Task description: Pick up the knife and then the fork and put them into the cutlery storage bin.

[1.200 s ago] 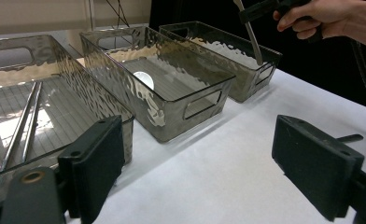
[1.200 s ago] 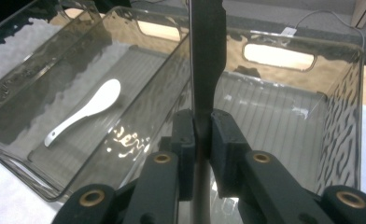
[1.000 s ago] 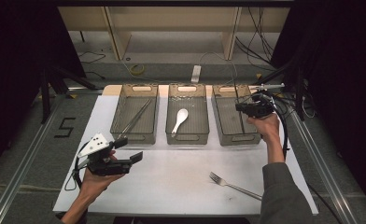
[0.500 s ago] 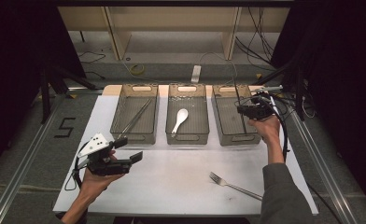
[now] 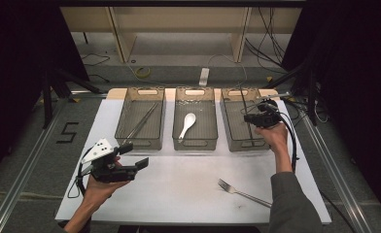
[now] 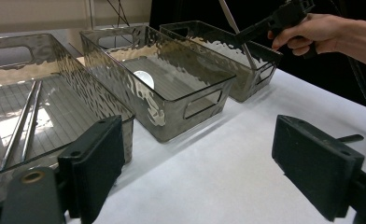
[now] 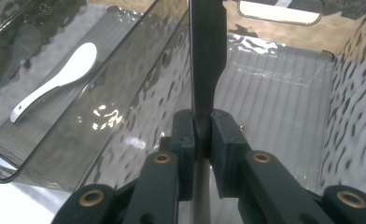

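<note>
A: Nearest us?
B: The left gripper (image 5: pixel 139 165), jaws wide apart with nothing between them, above the white table (image 5: pixel 179 194).
A: Farther off?
B: The right gripper (image 7: pixel 202 133) pinches a slim dark metal knife (image 7: pixel 208 56) over the right-hand clear ribbed plastic bin (image 5: pixel 237 141).

The right tool (image 5: pixel 247 118) with its knife (image 5: pixel 243 104) edged slightly nearer.

Left gripper (image 6: pixel 204 177) with jaws wide apart above white tabletop (image 6: pixel 228 154), middle clear bin (image 6: pixel 172 100) ahead holding a white spoon (image 6: pixel 144 78), chopsticks (image 6: pixel 20 123) in the bin left of it, right gripper (image 6: pixel 265 23) over the bin to its right, holding a thin utensil (image 6: pixel 239 35)
</note>
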`<state>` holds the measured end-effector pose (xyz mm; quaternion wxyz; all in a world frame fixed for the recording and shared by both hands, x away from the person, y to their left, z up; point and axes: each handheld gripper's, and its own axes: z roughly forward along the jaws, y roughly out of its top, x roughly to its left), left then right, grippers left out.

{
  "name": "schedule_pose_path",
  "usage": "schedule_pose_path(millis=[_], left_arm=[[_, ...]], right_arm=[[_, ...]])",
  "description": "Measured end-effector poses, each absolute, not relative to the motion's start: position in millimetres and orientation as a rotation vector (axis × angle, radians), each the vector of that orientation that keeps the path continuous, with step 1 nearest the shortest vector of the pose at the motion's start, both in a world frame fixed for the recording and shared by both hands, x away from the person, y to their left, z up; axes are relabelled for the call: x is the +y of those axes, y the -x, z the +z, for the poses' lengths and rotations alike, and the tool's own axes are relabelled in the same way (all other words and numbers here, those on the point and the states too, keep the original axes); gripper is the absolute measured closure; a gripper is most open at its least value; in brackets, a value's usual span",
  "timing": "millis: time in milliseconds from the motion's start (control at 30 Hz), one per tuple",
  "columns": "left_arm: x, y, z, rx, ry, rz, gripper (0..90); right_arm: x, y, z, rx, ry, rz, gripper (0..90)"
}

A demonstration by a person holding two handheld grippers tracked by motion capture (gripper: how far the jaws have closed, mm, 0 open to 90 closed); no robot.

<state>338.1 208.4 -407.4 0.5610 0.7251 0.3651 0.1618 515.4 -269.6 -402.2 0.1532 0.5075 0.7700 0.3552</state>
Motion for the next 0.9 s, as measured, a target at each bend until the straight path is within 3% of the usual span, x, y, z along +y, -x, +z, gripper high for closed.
schedule_pose_path(millis=[367,500,900], left_arm=[[208,-339,-408,0.862,-1.711,0.381,16.4],[208,-339,-408,0.862,-1.711,0.382,16.4],[208,-339,-408,0.866,-1.714,0.381,16.1]], right_arm=[[-265,-519,-411,2.223,-1.523,0.952,79.1],[-262,-519,-407,2.2,-1.543,0.968,64.0],[-252,-495,-382,2.261,-1.436,1.033,43.7]])
